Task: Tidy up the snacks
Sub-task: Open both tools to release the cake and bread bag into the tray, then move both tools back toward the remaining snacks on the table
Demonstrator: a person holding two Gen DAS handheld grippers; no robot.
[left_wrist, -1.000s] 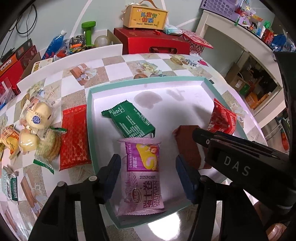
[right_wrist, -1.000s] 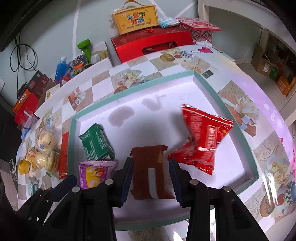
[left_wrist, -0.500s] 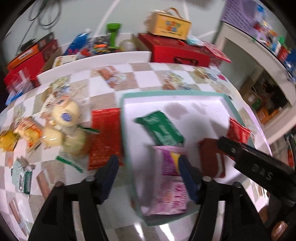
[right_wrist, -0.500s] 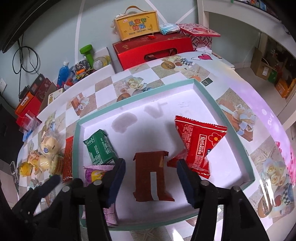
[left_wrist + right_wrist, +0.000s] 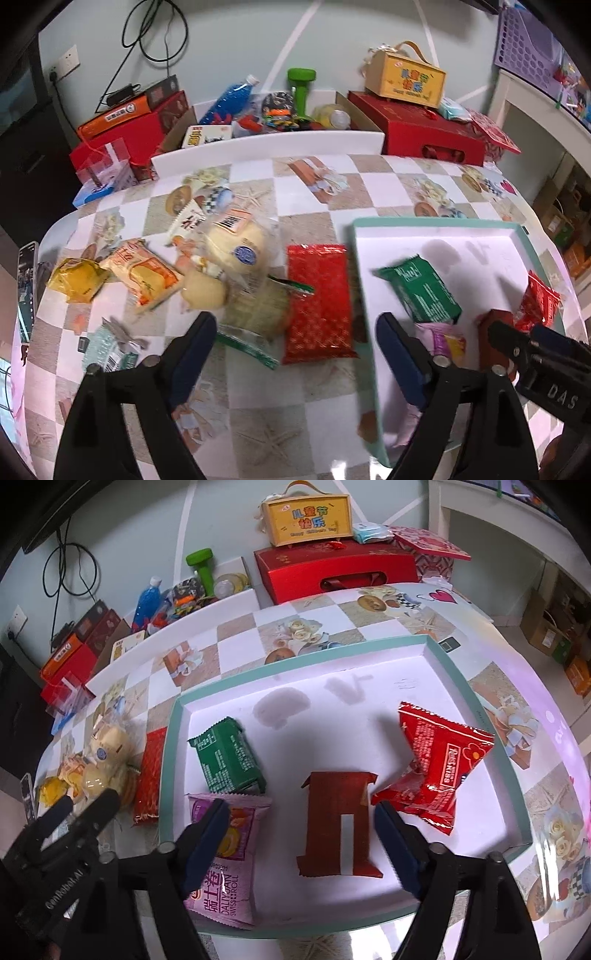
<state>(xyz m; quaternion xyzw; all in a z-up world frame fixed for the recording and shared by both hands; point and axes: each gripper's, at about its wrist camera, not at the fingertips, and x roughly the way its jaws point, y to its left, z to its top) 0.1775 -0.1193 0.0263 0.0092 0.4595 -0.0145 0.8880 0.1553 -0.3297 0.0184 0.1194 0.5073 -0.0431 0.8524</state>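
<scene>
A white tray with a teal rim (image 5: 476,698) (image 5: 364,295) holds a green packet (image 5: 229,758), a pink Swiss-roll packet (image 5: 229,864), a brown packet (image 5: 338,823) and a red packet (image 5: 439,768). My right gripper (image 5: 301,830) is open and empty, above the brown packet. My left gripper (image 5: 295,339) is open and empty, above a flat red packet (image 5: 319,302) lying on the table just left of the tray. Beside it lie clear-wrapped biscuits (image 5: 255,310), buns (image 5: 236,247), an orange packet (image 5: 142,271) and a yellow packet (image 5: 77,278).
A small green-white packet (image 5: 110,349) lies at the table's front left. A phone (image 5: 27,280) lies at the left edge. Red gift boxes (image 5: 413,127), a yellow box (image 5: 406,79), a blue bottle (image 5: 231,98) and a green dumbbell (image 5: 301,88) stand behind the table.
My left gripper has swung left from over the pink packet in the tray to over the loose snacks on the table. My right gripper has opened wider and pulled back from the brown packet.
</scene>
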